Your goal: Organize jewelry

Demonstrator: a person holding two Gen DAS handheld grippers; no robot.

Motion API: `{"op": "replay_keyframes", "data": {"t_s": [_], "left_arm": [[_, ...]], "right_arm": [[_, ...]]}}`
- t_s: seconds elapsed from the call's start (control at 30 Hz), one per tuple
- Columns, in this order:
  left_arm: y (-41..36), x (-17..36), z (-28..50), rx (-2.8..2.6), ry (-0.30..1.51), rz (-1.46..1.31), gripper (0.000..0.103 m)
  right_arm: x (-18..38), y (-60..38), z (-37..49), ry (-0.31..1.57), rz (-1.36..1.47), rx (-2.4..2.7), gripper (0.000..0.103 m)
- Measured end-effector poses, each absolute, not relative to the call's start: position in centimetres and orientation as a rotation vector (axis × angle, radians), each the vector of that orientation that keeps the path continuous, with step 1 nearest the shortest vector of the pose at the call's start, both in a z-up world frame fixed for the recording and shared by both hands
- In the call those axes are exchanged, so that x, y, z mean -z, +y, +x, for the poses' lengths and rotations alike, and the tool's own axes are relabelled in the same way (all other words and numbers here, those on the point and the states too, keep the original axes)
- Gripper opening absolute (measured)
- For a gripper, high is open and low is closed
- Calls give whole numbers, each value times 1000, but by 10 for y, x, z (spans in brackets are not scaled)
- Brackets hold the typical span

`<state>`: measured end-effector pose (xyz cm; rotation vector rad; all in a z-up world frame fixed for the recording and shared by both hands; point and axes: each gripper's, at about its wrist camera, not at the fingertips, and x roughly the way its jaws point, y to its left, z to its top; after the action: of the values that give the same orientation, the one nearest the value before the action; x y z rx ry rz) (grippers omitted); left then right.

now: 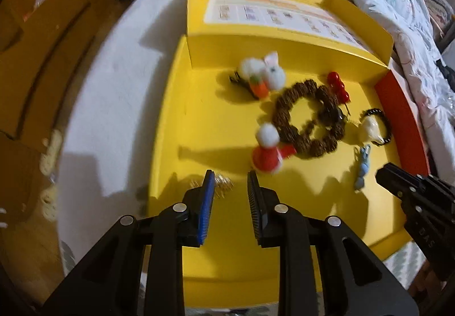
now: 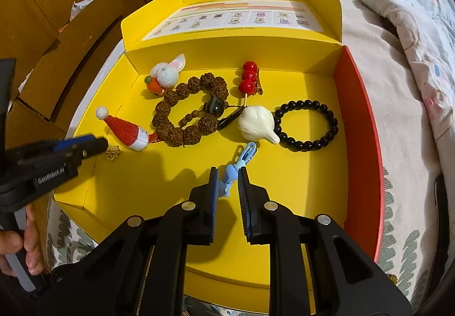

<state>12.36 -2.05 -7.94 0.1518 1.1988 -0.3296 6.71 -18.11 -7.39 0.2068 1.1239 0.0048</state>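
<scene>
A small pale-blue rabbit-shaped hair clip lies on the floor of the open yellow cardboard box, between the parted fingers of the right gripper, not clamped. Beyond the clip lie a white garlic-shaped charm, a black bead bracelet and a brown seed-bead bracelet. Left of it, the left gripper, jaws apart and empty, hovers near a gold snowflake trinket and red Santa-hat clip.
</scene>
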Motion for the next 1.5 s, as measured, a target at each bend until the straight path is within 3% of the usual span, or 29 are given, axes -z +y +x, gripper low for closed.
{"op": "replay_keyframes", "data": {"t_s": [0.3, 0.43, 0.53, 0.83, 1.0, 1.13, 1.5], "left_arm": [[-22, 105, 144, 318, 1240, 217, 27], [-22, 103, 142, 338, 1230, 217, 48], [-26, 104, 136, 342, 1237, 235, 51], [-33, 108, 128, 337, 1248, 274, 49], [-35, 110, 125, 309, 1248, 296, 40], [-35, 107, 124, 304, 1248, 289, 27], [-44, 110, 127, 294, 1239, 339, 25]], "right_arm": [[76, -183, 67, 1131, 210, -4, 20], [76, -183, 67, 1130, 210, -4, 20], [76, -184, 67, 1129, 213, -1, 20], [75, -185, 67, 1126, 214, -2, 20], [75, -185, 67, 1127, 216, -1, 20], [74, -185, 67, 1124, 216, -3, 20], [75, -185, 67, 1126, 218, -5, 20]]}}
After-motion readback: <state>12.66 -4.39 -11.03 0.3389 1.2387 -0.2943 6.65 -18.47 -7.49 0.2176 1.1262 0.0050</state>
